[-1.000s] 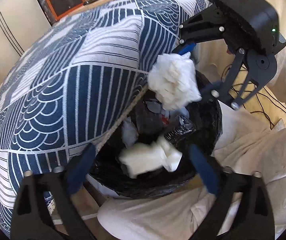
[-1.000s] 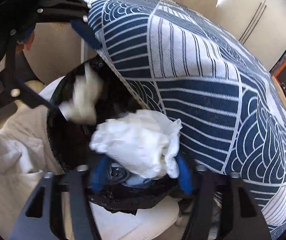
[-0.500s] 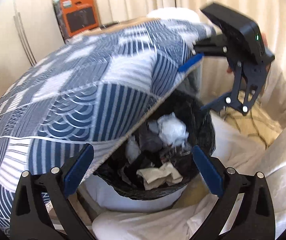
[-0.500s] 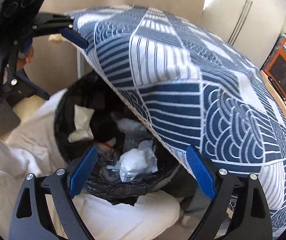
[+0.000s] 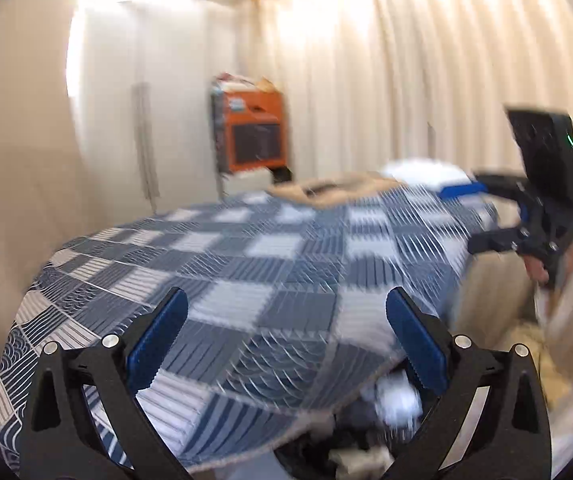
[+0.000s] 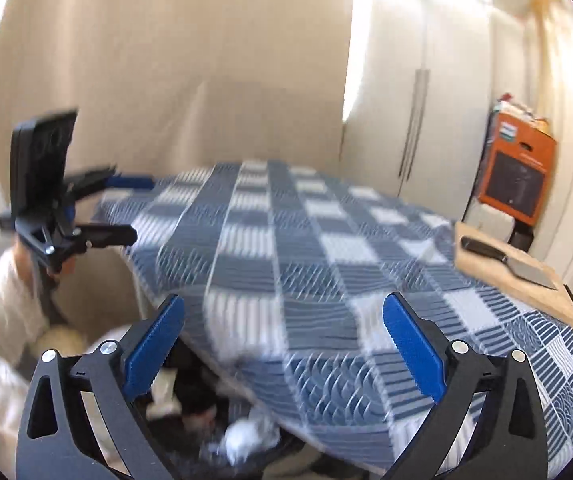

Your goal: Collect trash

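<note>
A quilted tablecloth (image 5: pixel 270 264) in navy and white squares, some striped and some stitched with wave arcs, drapes over the table and hangs down its near edge with a pale trimmed hem. Under that hem sits a bin lined with a crinkly black bag (image 6: pixel 190 400), holding the collected trash: a crumpled white tissue (image 6: pixel 246 436) and flatter scraps of paper (image 6: pixel 162 392); from the left wrist the same tissue shows as a blurred white lump (image 5: pixel 400 400). Only the right wrist view shows a pale wooden cutting board (image 6: pixel 498 276) on the table's far corner, with a black-handled knife (image 6: pixel 506 264) lying on it. The orange carton (image 5: pixel 252 136) against the ribbed cream curtain appears in both views. The left gripper (image 5: pixel 286 344) has its blue ribbed pads spread wide, holding and touching nothing, raised above the cloth's edge. The right gripper (image 6: pixel 284 346) is likewise spread wide and empty, above the bin's rim
</note>
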`<action>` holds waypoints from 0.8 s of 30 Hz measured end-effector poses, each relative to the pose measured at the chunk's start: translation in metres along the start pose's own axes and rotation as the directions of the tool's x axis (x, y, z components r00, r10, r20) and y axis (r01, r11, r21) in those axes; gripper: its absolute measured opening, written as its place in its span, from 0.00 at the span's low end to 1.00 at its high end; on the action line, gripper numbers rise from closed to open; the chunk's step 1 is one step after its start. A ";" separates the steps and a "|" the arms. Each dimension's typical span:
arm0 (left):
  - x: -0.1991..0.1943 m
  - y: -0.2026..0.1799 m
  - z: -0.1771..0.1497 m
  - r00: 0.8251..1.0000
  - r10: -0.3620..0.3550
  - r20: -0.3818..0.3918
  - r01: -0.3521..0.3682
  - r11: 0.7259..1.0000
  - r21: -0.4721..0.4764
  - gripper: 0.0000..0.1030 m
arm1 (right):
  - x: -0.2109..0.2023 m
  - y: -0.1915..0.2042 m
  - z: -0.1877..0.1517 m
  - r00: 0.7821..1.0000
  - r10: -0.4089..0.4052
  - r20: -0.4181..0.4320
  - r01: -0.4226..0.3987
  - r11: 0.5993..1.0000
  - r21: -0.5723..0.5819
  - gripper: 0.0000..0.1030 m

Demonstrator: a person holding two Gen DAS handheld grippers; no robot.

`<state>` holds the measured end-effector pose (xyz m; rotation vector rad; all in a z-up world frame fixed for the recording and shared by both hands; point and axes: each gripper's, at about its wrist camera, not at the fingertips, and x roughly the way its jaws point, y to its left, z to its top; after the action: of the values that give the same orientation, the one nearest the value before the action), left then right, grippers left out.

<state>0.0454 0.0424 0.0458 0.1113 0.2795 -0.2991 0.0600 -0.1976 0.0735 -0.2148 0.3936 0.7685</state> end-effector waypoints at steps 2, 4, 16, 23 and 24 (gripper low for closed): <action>0.007 0.008 0.006 0.998 0.058 0.022 -0.057 0.998 -0.028 0.94 | 0.006 -0.013 0.006 0.999 -0.020 0.026 0.019 0.999 0.048 0.92; 0.017 0.015 0.009 0.992 0.124 0.034 -0.122 0.992 -0.044 0.94 | 0.015 -0.029 0.012 0.998 -0.042 0.049 0.036 0.993 0.110 0.92; 0.076 0.039 0.023 0.987 0.161 -0.003 -0.161 0.986 -0.042 0.94 | 0.090 -0.085 0.023 0.985 -0.170 0.005 0.164 0.959 0.230 0.92; 0.102 0.049 0.014 0.984 0.161 -0.080 -0.165 0.985 -0.048 0.94 | 0.117 -0.091 0.014 0.980 -0.201 0.001 0.198 0.963 0.183 0.92; 0.103 0.052 0.014 0.986 0.135 -0.096 -0.142 0.988 -0.067 0.94 | 0.117 -0.091 0.014 0.982 -0.189 -0.001 0.186 0.965 0.182 0.92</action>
<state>0.1595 0.0617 0.0332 0.0711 0.3715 -0.1452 0.2047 -0.1831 0.0407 -0.0727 0.4192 0.5436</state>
